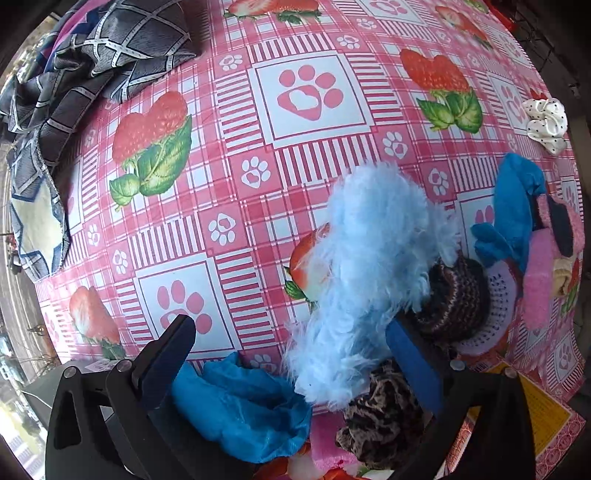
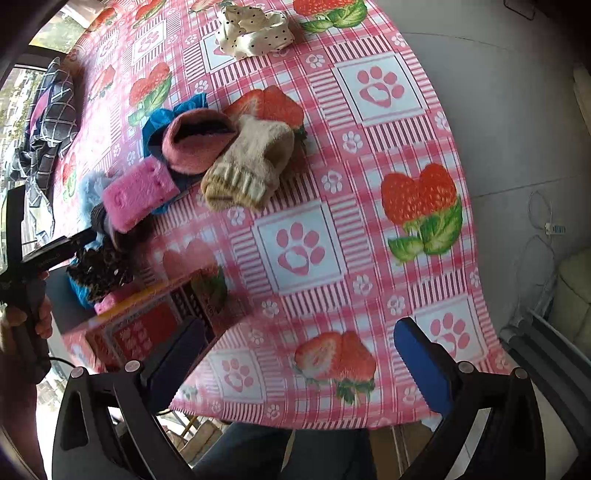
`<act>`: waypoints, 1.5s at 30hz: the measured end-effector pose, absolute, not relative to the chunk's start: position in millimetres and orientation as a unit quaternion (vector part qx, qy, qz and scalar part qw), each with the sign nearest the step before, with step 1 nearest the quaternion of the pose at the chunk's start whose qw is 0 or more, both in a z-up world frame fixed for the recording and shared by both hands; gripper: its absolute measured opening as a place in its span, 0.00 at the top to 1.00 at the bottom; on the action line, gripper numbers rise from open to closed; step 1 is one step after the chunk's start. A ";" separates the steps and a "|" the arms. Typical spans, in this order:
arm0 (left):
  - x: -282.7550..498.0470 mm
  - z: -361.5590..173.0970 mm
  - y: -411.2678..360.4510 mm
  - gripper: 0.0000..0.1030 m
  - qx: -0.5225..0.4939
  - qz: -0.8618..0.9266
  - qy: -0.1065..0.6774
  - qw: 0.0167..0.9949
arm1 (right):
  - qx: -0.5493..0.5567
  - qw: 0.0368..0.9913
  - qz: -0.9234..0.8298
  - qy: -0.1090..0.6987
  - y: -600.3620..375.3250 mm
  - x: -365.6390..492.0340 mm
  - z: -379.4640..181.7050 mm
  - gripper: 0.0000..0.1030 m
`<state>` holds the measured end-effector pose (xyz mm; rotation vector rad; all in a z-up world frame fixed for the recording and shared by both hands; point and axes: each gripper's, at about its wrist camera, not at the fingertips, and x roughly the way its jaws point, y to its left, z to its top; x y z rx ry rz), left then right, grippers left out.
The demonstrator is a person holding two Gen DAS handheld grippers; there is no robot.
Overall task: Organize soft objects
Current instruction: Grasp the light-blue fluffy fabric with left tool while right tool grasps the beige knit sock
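Left claw (image 1: 291, 354): jaws spread wide, gripping nothing; a crumpled blue plastic cover (image 1: 243, 410) and the low end of the fluffy light-blue piece (image 1: 369, 277) lie between its fingers, with no squeeze that I can see.
Right claw (image 2: 299, 354): wide open over the near edge of the bench (image 2: 295, 206), with only the strawberry-and-paw cloth between its fingers.
Red and yellow box (image 2: 147, 321): flat at the near left corner, just by the right claw's left finger.
Leopard-print scrap (image 1: 384, 417): just beside the left claw's right finger, touching the fluffy piece.
Dark knitted piece (image 1: 458, 295): behind the fluffy piece, resting on a white mesh item (image 1: 495, 306).
Pink sponge (image 2: 136, 195): in the heap, propped against the darker things under it.
Beige knit glove (image 2: 251, 162): mid-bench, leaning on the pink knit hat (image 2: 199, 144).
Blue cloth (image 1: 513, 206): behind the hat, partly hidden.
White polka-dot scrunchie (image 2: 255, 31): farther off, well apart from the heap.
Grey checked fabric (image 1: 96, 59): bunched at the far left edge.
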<state>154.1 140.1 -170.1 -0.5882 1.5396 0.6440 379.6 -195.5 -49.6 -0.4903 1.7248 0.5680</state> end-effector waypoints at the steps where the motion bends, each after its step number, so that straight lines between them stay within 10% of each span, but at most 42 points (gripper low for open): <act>1: 157.2 -171.8 138.4 0.00 -0.252 0.288 0.675 0.631 | -0.213 0.593 0.244 0.738 -191.5 383.2 -52.6 0.00; 45: 161.1 -198.1 137.8 0.00 -0.373 0.360 0.610 0.598 | -0.313 0.604 0.261 0.685 -118.0 415.1 -144.4 0.00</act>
